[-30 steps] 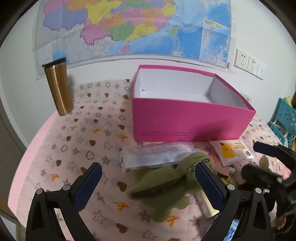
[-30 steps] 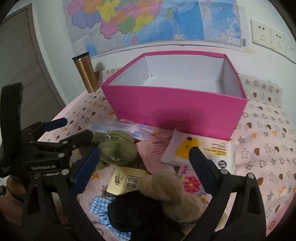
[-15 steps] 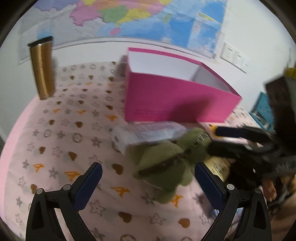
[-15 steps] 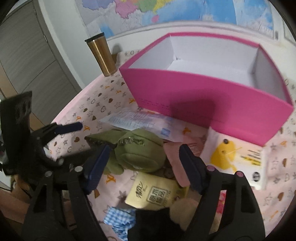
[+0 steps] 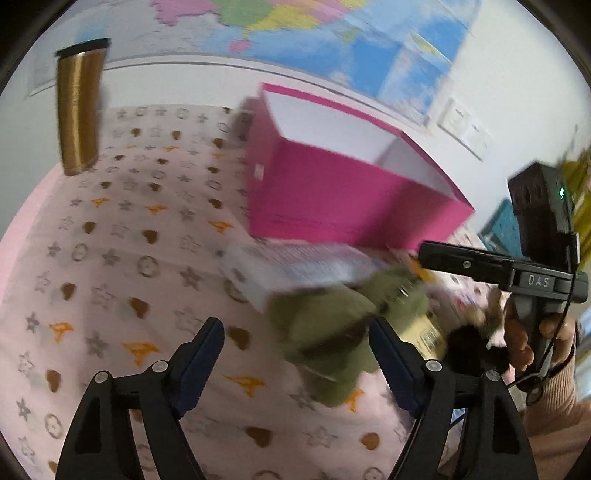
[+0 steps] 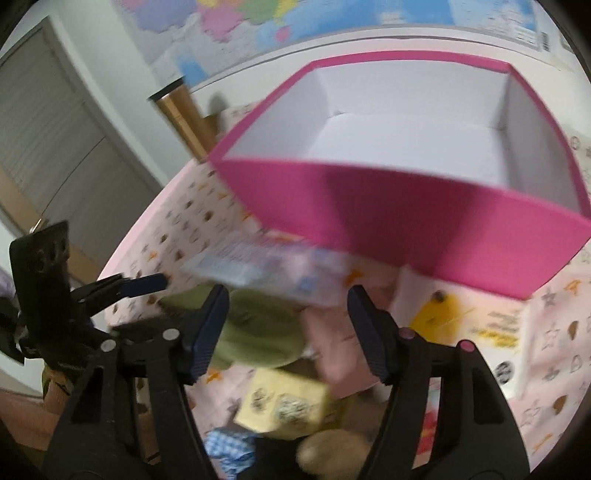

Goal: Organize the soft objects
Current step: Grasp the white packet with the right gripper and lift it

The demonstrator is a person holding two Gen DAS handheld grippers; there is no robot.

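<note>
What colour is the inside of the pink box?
White inside the pink box, clearest in the right wrist view.

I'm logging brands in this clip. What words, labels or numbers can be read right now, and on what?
"DAS": on the black body of the right gripper, seen from the left wrist.
Print on the pink box front: too blurred to read.
Wall map labels: blurred.
Yellow packet, white tissue pack, long plastic pack: print blurred, unreadable.

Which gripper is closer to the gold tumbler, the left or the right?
Left. The left gripper is on the gold tumbler's side of the table; the right gripper works farther off, before the pink box.
</note>
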